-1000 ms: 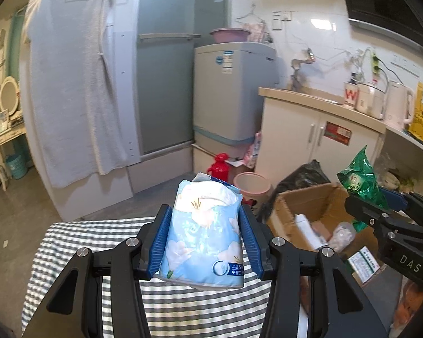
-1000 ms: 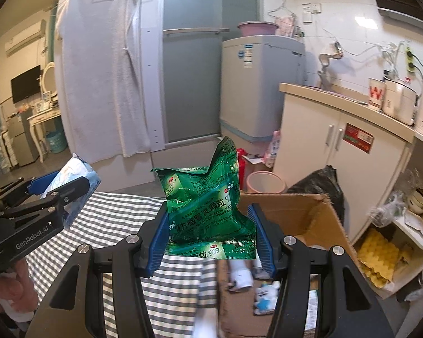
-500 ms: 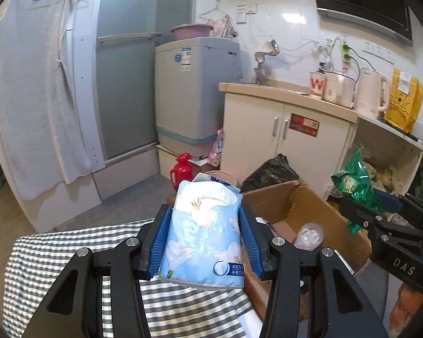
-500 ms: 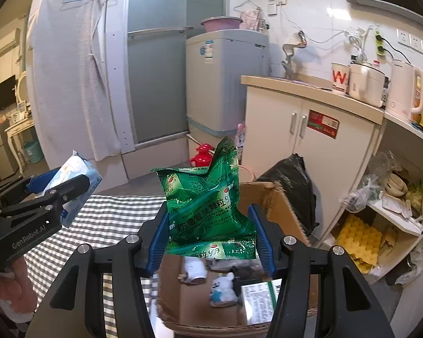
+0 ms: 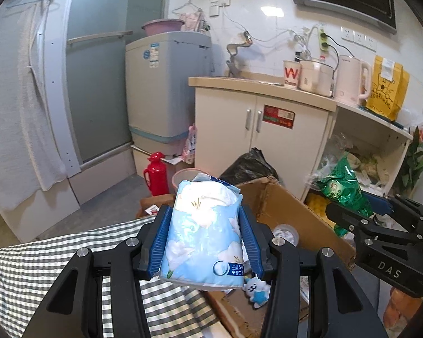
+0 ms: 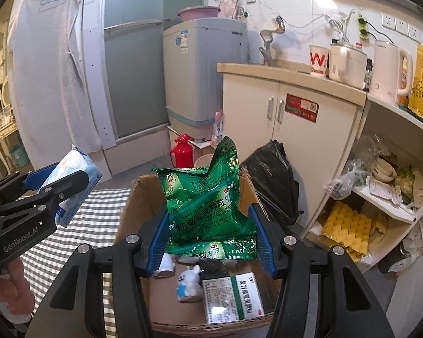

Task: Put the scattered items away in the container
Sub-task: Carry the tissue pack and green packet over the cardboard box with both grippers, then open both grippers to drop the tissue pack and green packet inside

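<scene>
My left gripper (image 5: 204, 242) is shut on a light blue tissue pack (image 5: 204, 233) and holds it at the edge of the striped table, by the open cardboard box (image 5: 293, 214). My right gripper (image 6: 208, 233) is shut on a green medicine bag (image 6: 208, 211) and holds it above the same box (image 6: 138, 205). Inside the box lie a green-and-white medicine carton (image 6: 234, 295), a small white rabbit toy (image 6: 189, 281) and a white cup (image 6: 165, 264). The left gripper with the tissue pack (image 6: 73, 186) shows at the left in the right wrist view.
The grey-and-white striped tablecloth (image 5: 31, 267) covers the table left of the box. A black rubbish bag (image 6: 270, 180), a red thermos (image 6: 180, 150) and a pink bin stand on the floor behind. A white cabinet (image 6: 296, 129) and open shelves (image 6: 386, 188) are at the right.
Both grippers have swung right, from over the striped table to the cardboard box. The right gripper now holds the green bag over the box's inside. Both grips are unchanged.
</scene>
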### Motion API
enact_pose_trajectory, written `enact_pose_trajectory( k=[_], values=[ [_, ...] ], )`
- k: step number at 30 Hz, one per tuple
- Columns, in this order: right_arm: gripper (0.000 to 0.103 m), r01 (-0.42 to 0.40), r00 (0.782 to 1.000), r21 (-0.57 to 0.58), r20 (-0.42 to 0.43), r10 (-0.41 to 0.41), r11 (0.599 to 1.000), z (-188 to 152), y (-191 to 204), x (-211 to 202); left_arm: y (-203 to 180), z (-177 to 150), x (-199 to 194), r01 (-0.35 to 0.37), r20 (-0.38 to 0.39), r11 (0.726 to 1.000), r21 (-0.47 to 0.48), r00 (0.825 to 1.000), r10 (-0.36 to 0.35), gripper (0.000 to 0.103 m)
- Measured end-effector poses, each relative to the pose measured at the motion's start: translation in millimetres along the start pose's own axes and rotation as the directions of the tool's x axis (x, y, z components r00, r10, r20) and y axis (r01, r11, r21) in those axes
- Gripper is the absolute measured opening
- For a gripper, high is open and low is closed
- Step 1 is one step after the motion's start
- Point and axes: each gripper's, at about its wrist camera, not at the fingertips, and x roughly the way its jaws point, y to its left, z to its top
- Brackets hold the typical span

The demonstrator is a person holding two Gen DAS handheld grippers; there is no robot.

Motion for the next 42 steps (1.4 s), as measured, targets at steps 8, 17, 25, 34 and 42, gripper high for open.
enact_pose_trajectory(
  k=[8, 17, 25, 34, 42],
  values=[
    [0.054, 0.002, 0.998, 0.01, -0.055, -0.002, 1.0, -7, -12, 26, -14, -9, 30, 0.045, -0.071, 0.999, 0.028, 0.997, -0.043, 0.049],
    [0.054, 0.001, 0.989, -0.005, -0.149, -0.002, 1.0, -19, -22, 59, -29, -17, 69, 0.093, -0.161, 0.994, 0.049, 0.983, -0.084, 0.049],
    [0.055, -0.014, 0.974, -0.029, -0.227, 0.007, 0.999, -31, -23, 86, -35, -31, 102, 0.101, -0.249, 0.993, 0.068, 0.965, -0.081, 0.049],
    [0.055, -0.025, 0.958, -0.054, -0.287, 0.009, 0.998, -42, -20, 107, -41, -39, 126, 0.122, -0.315, 0.987, 0.1, 0.945, -0.085, 0.049],
    [0.056, -0.034, 0.939, -0.062, -0.344, 0.011, 0.997, -52, -22, 123, -43, -48, 139, 0.129, -0.356, 0.986, 0.104, 0.931, -0.084, 0.049]
  ],
)
